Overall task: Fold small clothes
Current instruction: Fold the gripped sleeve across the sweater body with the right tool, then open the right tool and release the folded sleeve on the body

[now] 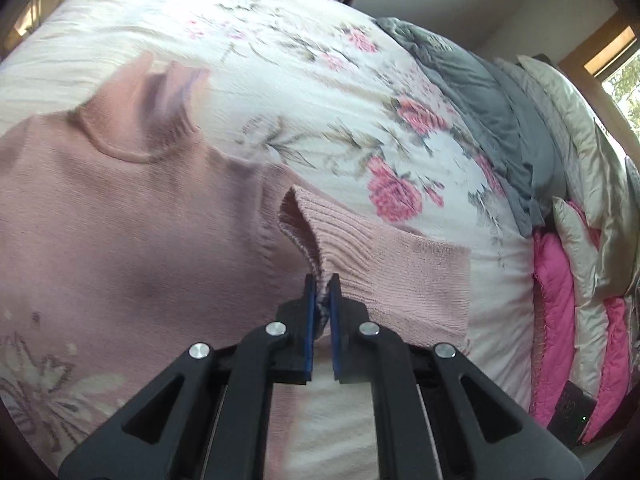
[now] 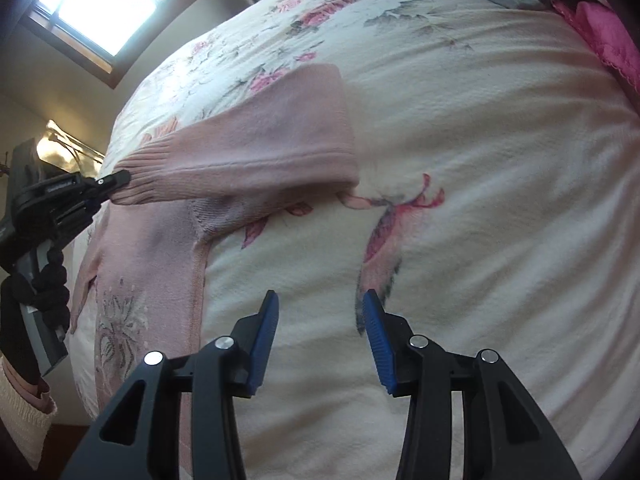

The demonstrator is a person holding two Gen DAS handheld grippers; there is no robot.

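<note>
Left gripper (image 1: 323, 280) clamps sleeve cuff (image 1: 340, 240); right gripper (image 2: 320, 308) agape.

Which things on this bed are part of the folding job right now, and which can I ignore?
In the job:
- pink sweater
- its ribbed cuff, pinched by the left gripper
- right gripper, open above the floral bedspread

Just lying about:
- grey blanket
- bright pink quilt
- cream satin pillows

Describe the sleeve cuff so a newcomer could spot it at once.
On the floral bedspread lies a pale pink sweater. One sleeve is folded across it, ending in the ribbed cuff pinched in the left tongs. Only it has raised ribbing; the rest is smooth knit.
</note>
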